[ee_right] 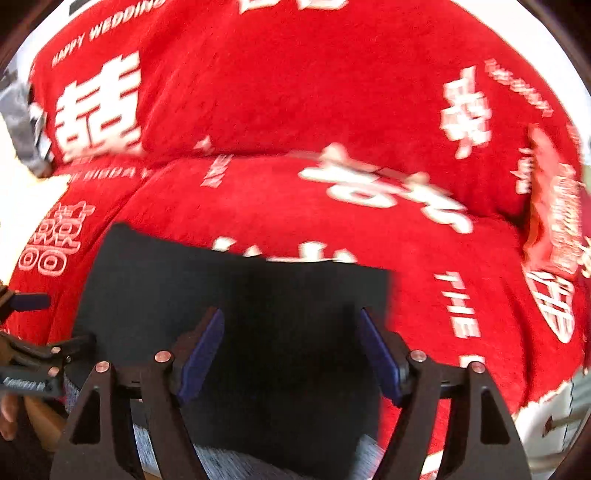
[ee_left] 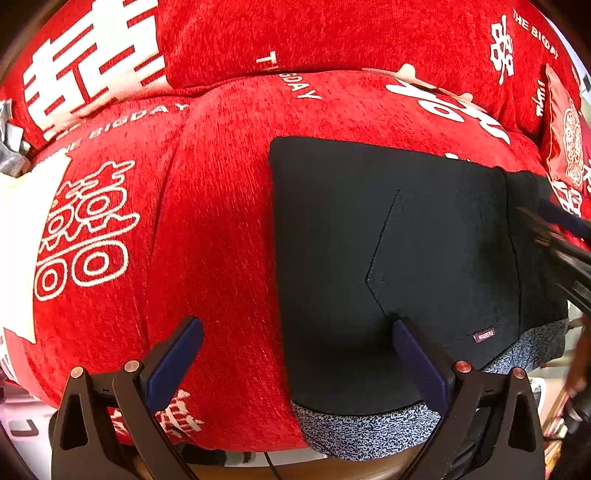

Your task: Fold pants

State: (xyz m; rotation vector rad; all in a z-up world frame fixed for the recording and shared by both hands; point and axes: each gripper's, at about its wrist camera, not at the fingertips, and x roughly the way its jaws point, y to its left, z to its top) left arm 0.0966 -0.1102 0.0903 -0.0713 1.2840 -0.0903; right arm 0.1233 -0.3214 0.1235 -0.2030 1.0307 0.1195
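The black pants (ee_left: 399,258) lie folded into a flat rectangle on the red sofa seat, with a speckled grey lining showing along the near edge and a small label near it. My left gripper (ee_left: 299,328) is open and empty, just above the folded pants' left edge. My right gripper (ee_right: 291,321) is open and empty over the same pants (ee_right: 258,295), in a blurred view. The right gripper also shows at the right edge of the left wrist view (ee_left: 557,240).
The sofa (ee_left: 221,221) has a red cover with white characters and lettering. Its backrest (ee_left: 332,33) rises behind the pants. A red cushion (ee_right: 554,221) leans at the right end. A pale object (ee_left: 22,221) lies at the left.
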